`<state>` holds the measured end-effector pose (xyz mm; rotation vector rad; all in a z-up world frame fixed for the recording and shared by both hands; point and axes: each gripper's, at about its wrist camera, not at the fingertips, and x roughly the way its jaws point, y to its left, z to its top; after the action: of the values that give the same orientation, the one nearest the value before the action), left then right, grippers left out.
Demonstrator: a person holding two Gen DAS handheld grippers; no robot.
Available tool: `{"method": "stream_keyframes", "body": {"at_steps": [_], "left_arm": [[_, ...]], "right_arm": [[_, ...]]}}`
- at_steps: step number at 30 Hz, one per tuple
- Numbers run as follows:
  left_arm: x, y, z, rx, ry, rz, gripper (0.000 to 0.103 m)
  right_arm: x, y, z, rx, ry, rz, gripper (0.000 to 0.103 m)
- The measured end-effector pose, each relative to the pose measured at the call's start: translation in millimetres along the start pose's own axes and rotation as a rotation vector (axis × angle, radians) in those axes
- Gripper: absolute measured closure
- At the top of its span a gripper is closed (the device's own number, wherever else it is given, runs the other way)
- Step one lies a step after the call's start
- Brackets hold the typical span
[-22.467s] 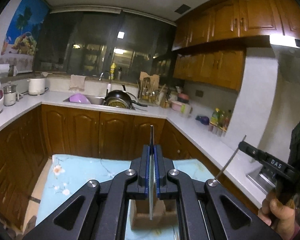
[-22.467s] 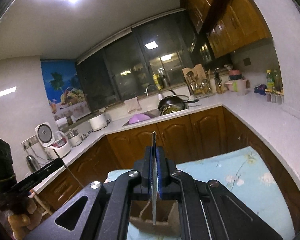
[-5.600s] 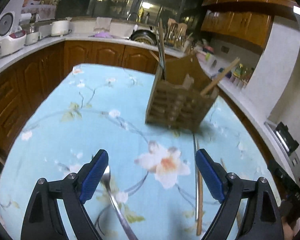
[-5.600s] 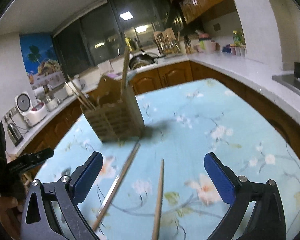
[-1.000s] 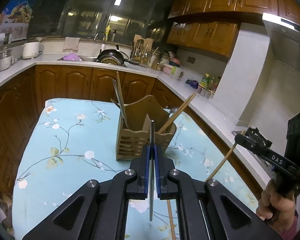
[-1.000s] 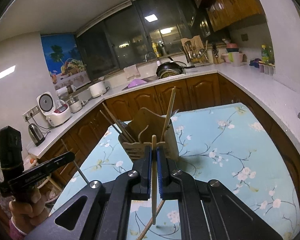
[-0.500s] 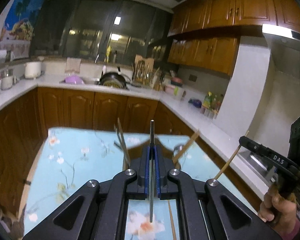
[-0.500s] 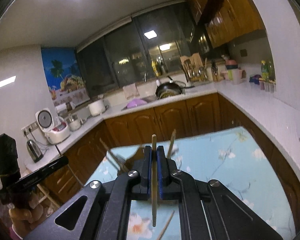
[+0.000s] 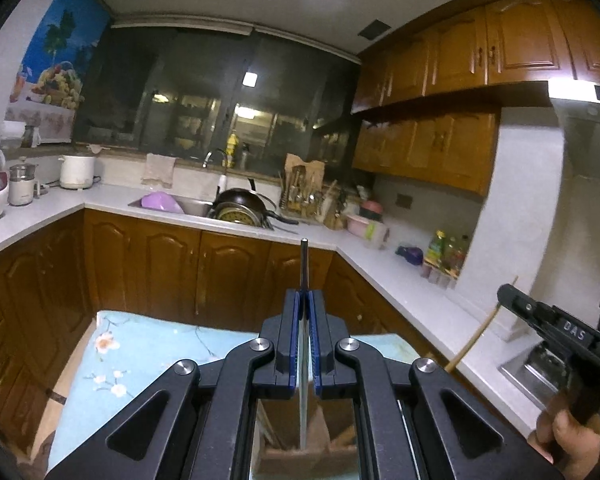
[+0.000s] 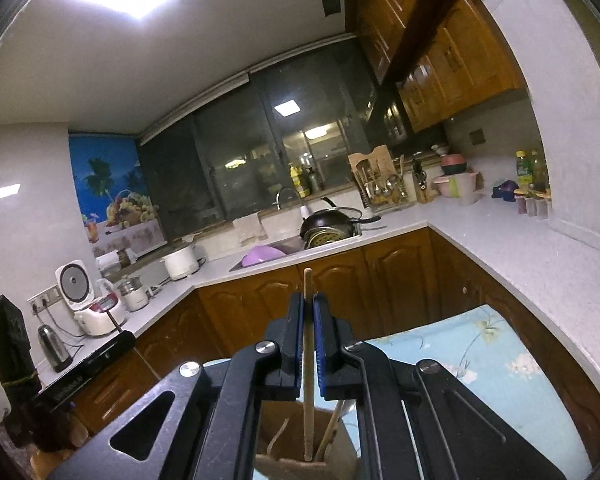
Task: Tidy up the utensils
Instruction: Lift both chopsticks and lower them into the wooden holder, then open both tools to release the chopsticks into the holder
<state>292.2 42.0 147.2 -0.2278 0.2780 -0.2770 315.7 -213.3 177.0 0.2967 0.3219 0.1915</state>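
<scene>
My left gripper [image 9: 304, 300] is shut on a thin metal utensil [image 9: 303, 264] that stands upright, its lower end hanging over the wooden utensil holder [image 9: 300, 454] seen between the gripper arms. My right gripper [image 10: 308, 304] is shut on a wooden chopstick [image 10: 308, 364], upright, its lower end reaching into the wooden utensil holder [image 10: 300, 468], which has other utensils in it. The right gripper also shows in the left wrist view [image 9: 504, 294], holding the chopstick [image 9: 480, 332]. The left gripper shows at the left of the right wrist view [image 10: 126, 338].
The holder stands on a table with a light blue floral cloth [image 9: 140, 356]. Wooden cabinets and a white L-shaped counter [image 10: 520, 248] surround it, with a sink, a pan [image 9: 240, 204], rice cookers [image 10: 76, 284] and bottles on it.
Both grippers have tilted further up and come in over the holder; it now lies directly beneath them. Both stay shut on their utensils.
</scene>
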Motion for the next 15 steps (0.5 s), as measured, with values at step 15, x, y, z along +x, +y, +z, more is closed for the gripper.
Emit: {"method": "stream_keyframes", "body": {"at_steps": [15], "left_arm": [[62, -12, -79, -0.016, 0.144, 0.045, 0.100]], "right_arm": [[42, -19, -75, 0.028, 0.149, -0.035, 0.098]]}}
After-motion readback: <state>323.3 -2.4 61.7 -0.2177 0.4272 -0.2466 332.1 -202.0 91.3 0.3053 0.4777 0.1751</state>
